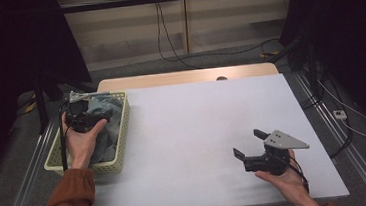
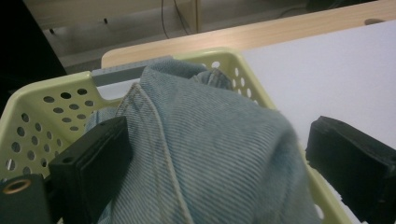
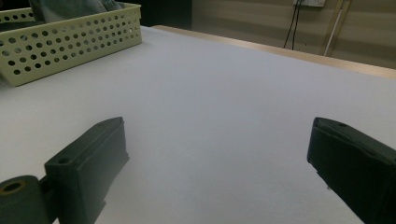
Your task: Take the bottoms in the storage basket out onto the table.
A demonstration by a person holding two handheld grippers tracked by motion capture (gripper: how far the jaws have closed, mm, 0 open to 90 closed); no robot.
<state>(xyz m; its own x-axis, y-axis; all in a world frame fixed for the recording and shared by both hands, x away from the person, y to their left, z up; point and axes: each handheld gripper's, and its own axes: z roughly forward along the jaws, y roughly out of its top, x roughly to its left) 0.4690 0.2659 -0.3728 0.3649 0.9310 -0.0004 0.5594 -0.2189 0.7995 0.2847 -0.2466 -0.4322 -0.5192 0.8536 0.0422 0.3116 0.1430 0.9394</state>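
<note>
Rust-orange sleeve (image 1: 71, 200), black two-jaw left gripper (image 1: 79, 112), grey-plated right gripper (image 1: 247, 145).

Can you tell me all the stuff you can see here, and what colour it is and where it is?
basket: one, pale yellow-green with holes, at the table's left edge
denim garment: one, light blue, bunched up inside the basket
white sheet: one, covers most of the table top
table: one, light wood, bare strip shows along the far edge
cables: a few, black, hanging down the wall and lying on the floor behind the table
left gripper: one, black, held over the basket, jaws open with the denim between them
right gripper: one, black with a grey plate on top, jaws open above the white sheet near the front right
hands: two, left hand with an orange-brown sleeve, right hand at the front right
</note>
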